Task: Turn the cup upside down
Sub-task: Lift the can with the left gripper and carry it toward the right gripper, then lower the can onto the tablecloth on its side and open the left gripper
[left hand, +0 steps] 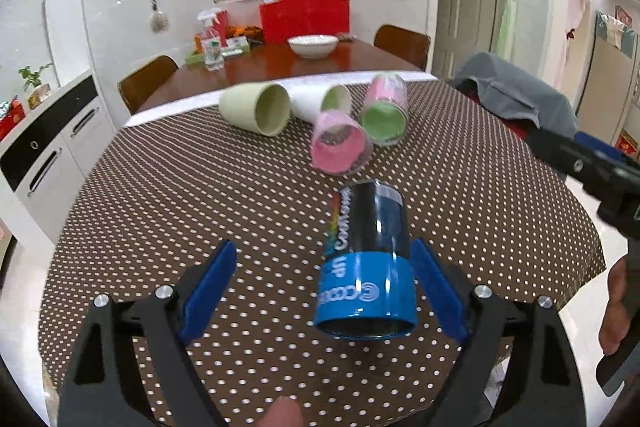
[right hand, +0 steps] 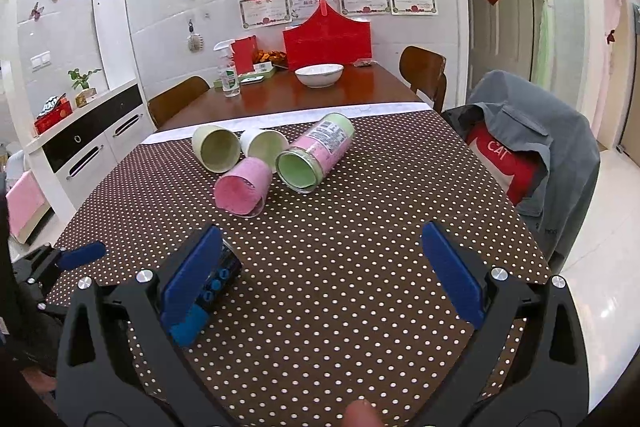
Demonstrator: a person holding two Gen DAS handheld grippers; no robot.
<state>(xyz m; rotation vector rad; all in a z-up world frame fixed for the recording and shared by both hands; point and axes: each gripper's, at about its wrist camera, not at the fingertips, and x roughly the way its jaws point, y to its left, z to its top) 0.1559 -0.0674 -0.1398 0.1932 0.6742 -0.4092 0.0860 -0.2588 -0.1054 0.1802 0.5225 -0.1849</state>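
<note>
Left wrist view: the left tool (left hand: 324, 287) is seen with its blue pads spread wide. A dark cup with a blue band (left hand: 366, 267) is lying on its side on the dotted table (left hand: 200, 195), its open mouth turned toward the camera. The cup is positioned between the pads, close against the right-hand pad (left hand: 438, 293) and well apart from the left-hand one; contact with the right-hand pad cannot be confirmed. Farther back, four more cups are lying tipped over in a cluster: a pale green cup (left hand: 258, 107), a white cup (left hand: 320, 103), a pink cup (left hand: 340, 143) and a pink-and-green cup (left hand: 386, 111). The right tool (left hand: 588, 163) is visible at the right edge, above the table; its state cannot be told from here.

Right wrist view: the right tool (right hand: 320, 275) is shown spread wide, with only bare tablecloth between its pads. The dark cup is largely hidden behind the left-hand pad (right hand: 192, 279), where a part of it (right hand: 224, 275) is exposed. One blue pad of the left tool (right hand: 82, 255) is seen at the left edge. A white bowl (right hand: 319, 74) is resting on the wooden table behind
</note>
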